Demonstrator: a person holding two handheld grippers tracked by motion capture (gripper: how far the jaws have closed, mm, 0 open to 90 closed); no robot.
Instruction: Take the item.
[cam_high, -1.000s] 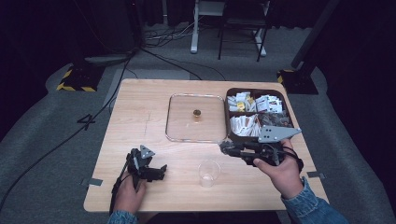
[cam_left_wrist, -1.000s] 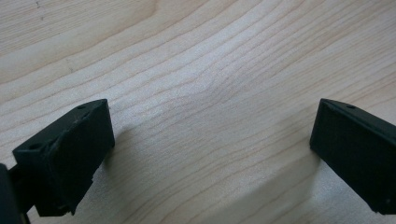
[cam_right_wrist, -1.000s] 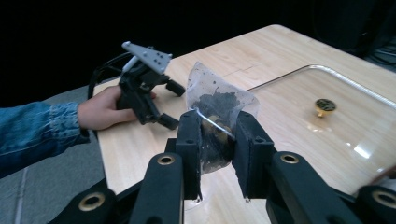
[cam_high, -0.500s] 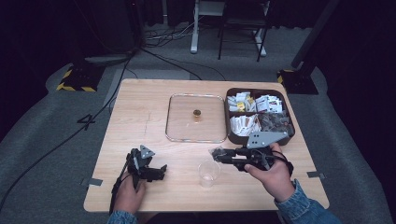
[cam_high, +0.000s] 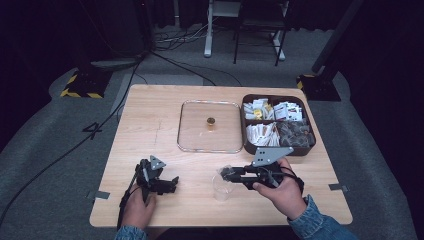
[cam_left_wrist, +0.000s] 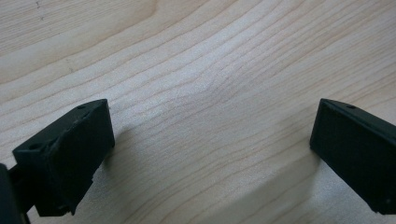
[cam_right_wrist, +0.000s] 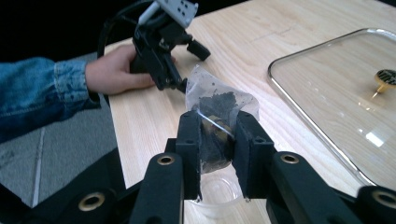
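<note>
Item 1, right tool (cam_right_wrist: 217, 140): we see it clamped on a small clear sachet (cam_right_wrist: 219, 105) of dark granules w/ a yellowish patch low between the jaws; upper part of sachet sticks out past the tips. In the high view the right tool (cam_high: 226, 174) sits right above a clear plastic cup (cam_high: 221, 187) near the table's front edge; cup rim (cam_right_wrist: 217, 193) shows just below the jaws.

Item 2, left tool (cam_high: 170, 184): jaws spread wide, nothing between them, resting low on bare table (cam_high: 150, 130), well apart from the cup.

Item 3, bkgd: glass lid (cam_high: 210, 126) w/ gold knob lying flat mid-table; dark tray (cam_high: 278, 149) of assorted sachets touching or just beside its right edge.

Risks, as we judge them:
- Cup is light, unsupported; a nudge from jaws or sachet could tip or slide it, poss. off the front edge.
- Grip looks low on the sachet; thin film may slip or crumple, so it drops beside the cup rather than in.
- If sachet gets torn w/ only one tool holding, granules may scatter over the table.
- We can't tell whether sachet is sealed or already open.
</note>
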